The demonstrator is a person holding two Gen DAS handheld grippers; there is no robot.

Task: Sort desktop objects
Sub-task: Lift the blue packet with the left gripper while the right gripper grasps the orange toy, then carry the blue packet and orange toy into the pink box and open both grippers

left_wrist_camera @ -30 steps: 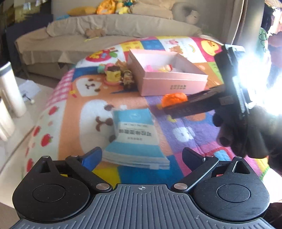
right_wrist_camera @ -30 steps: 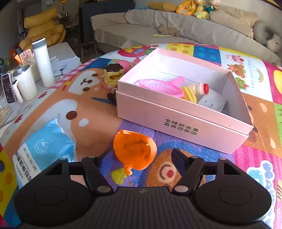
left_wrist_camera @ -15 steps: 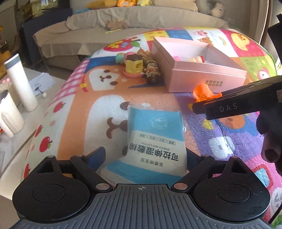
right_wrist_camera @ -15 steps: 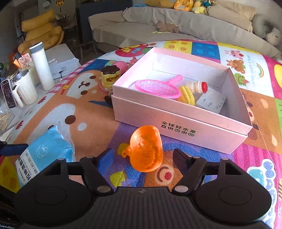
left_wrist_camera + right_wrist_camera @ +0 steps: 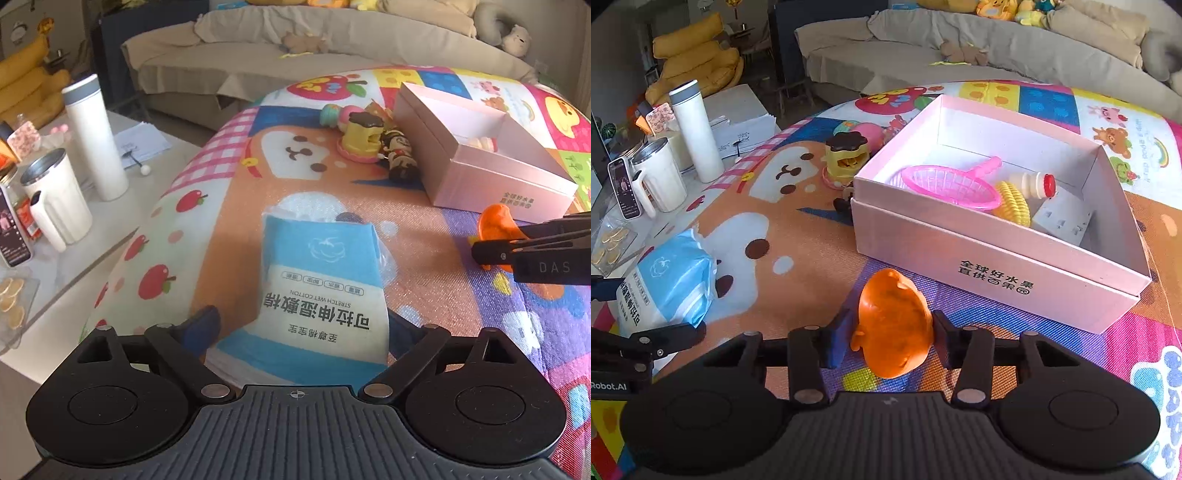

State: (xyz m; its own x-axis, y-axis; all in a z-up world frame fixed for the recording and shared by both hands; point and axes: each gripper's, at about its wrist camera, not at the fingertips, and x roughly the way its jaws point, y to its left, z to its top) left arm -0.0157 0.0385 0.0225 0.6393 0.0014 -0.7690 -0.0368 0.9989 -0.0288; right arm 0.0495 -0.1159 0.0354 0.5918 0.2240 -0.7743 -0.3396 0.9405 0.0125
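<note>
Step in hand: grasping. The right claw (image 5: 892,332) is closing on the orange plastic toy (image 5: 892,328) before the pink cardboard box (image 5: 993,280). The left claw (image 5: 303,328), spread and opening, straddles the blue wet-cotton pack (image 5: 321,288) on the worktop. Next, presumably: lift the toy over the box wall.

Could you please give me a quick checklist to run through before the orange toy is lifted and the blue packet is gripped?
1. Orange toy between right gripper pads: ok; jaws closing, both pads look in contact.
2. Grip firm enough to lift: cannot tell.
3. Pink box open with free floor space: ok.
4. Blue packet between left gripper fingers: ok; jaws opening, no contact.
5. Grippers apart from each other: ok.
</note>
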